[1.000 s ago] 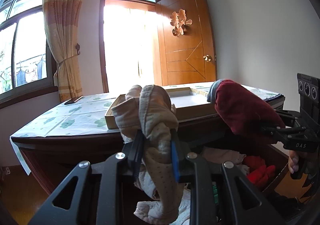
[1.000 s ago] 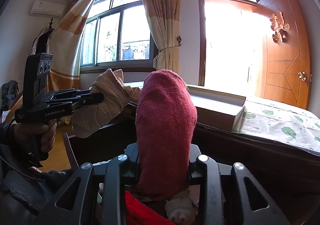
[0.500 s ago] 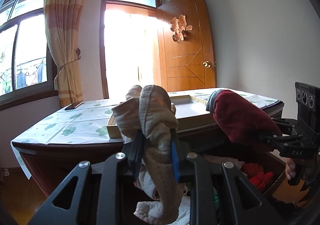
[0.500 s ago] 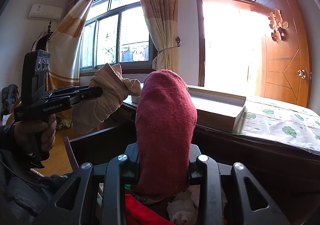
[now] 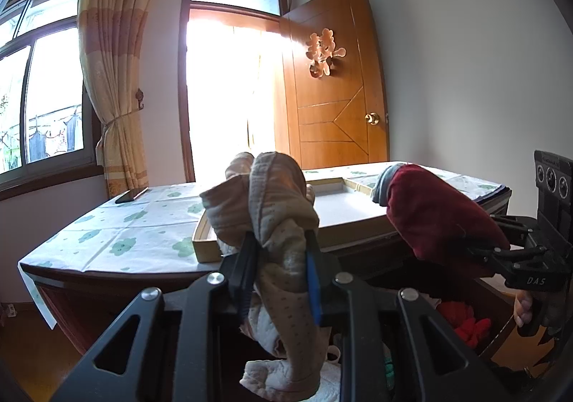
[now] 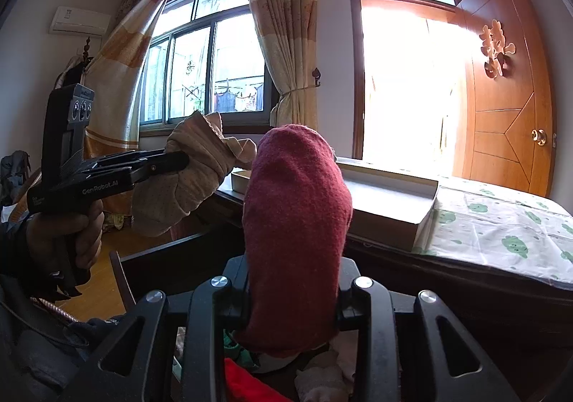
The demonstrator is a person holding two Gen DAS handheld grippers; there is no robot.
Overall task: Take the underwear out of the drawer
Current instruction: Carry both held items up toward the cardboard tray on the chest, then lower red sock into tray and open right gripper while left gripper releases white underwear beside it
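Nearest each camera, the jaws are clamped on cloth: the left gripper (image 5: 277, 273) pinches a beige dotted undergarment (image 5: 275, 223) at a bunched fold, so its loose ends hang below while a rounded hump stands above the fingers; the right gripper (image 6: 292, 294) grips a dark red undergarment (image 6: 295, 223) in the same way, mid-length, so the piece stands up like a mitten. Both pieces are held up, clear of the open drawer (image 5: 497, 316) below, which suggests the lift-out is done and only a place to set them down is wanted; the drawer holds more clothing, among it bright red fabric (image 5: 465, 325) and pale pieces. In the right wrist view a hand (image 6: 66, 237) wraps the left tool's handle, keeping it roughly level. Just beyond stands the table (image 5: 118, 233), covered by a white cloth with green prints; a shallow cardboard box (image 5: 343, 208) lies open on it, a likely landing spot. Farther off are the curtained window (image 6: 200, 80), the bright doorway and the wooden door (image 5: 333, 97).
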